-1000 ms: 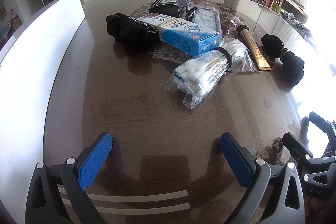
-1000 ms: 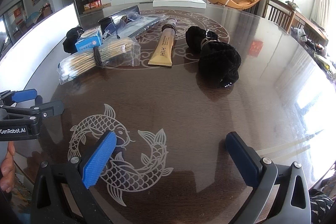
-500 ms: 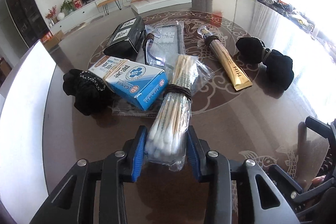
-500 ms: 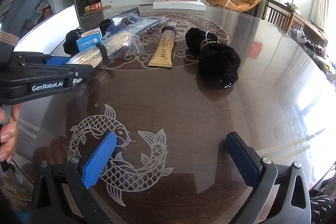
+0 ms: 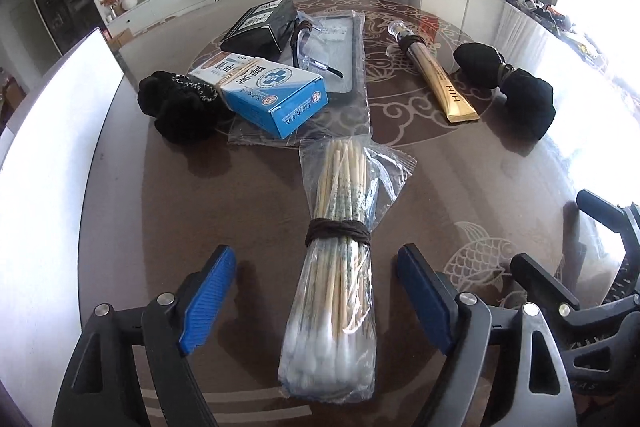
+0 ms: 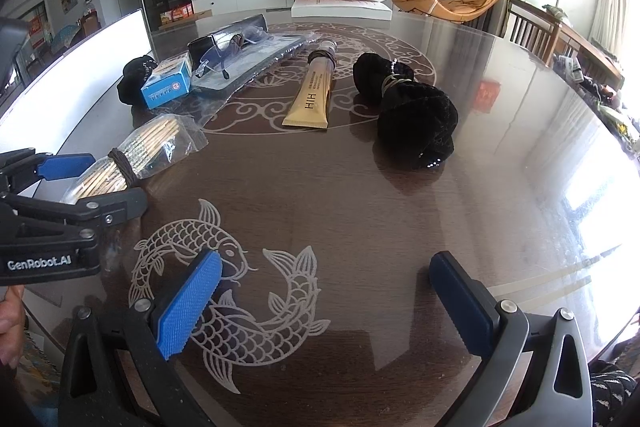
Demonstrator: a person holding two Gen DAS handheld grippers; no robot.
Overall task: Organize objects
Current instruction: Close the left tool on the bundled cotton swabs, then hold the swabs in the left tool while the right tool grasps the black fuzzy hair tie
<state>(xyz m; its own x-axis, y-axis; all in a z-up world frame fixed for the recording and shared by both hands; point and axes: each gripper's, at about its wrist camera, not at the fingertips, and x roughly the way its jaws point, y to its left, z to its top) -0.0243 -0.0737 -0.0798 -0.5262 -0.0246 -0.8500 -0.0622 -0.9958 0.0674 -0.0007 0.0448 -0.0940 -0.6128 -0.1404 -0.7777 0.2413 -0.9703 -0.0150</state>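
A dark glossy counter (image 5: 168, 211) with pale fish inlay fills both views, a living room with a television behind it. Nearest, at lower centre of the left view, my left tongs (image 5: 316, 301) stand released, their blue pads on either side of the bagged cotton swab bundle (image 5: 338, 267), not touching it. My right tongs (image 6: 324, 303) gape too, over the fish motif with nothing between them. Farther up lie the blue box (image 5: 272, 93) against a black scrunchie (image 5: 176, 105), the gold tube (image 6: 310, 99) at centre, and black cloth bundles (image 6: 412, 111) to its right.
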